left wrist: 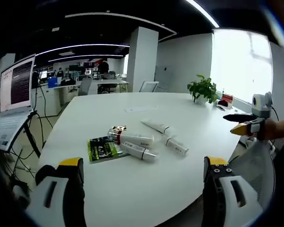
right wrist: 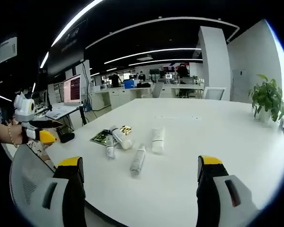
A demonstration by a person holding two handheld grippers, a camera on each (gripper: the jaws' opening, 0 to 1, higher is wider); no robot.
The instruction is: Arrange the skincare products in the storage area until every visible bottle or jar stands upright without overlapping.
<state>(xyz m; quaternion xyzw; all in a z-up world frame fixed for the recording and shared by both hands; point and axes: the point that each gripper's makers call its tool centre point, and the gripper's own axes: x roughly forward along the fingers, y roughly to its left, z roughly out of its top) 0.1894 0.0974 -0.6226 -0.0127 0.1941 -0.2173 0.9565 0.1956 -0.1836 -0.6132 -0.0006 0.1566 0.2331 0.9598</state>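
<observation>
- Four white plastic skincare tubes (left wrist: 137, 138) lying flat mid-desk by a green printed packet (left wrist: 101, 150), away from every edge.
- Left gripper (left wrist: 142, 177) and right gripper (right wrist: 139, 177) wide apart, holding nothing.
- Likely to roll or topple when stood up on narrow caps.

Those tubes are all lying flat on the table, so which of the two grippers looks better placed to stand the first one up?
Probably the left gripper, by a narrow margin. Its open jaws face the white tubes lying beside the green packet. The right gripper is open too, but its nearest tube looks slightly farther off.
</observation>
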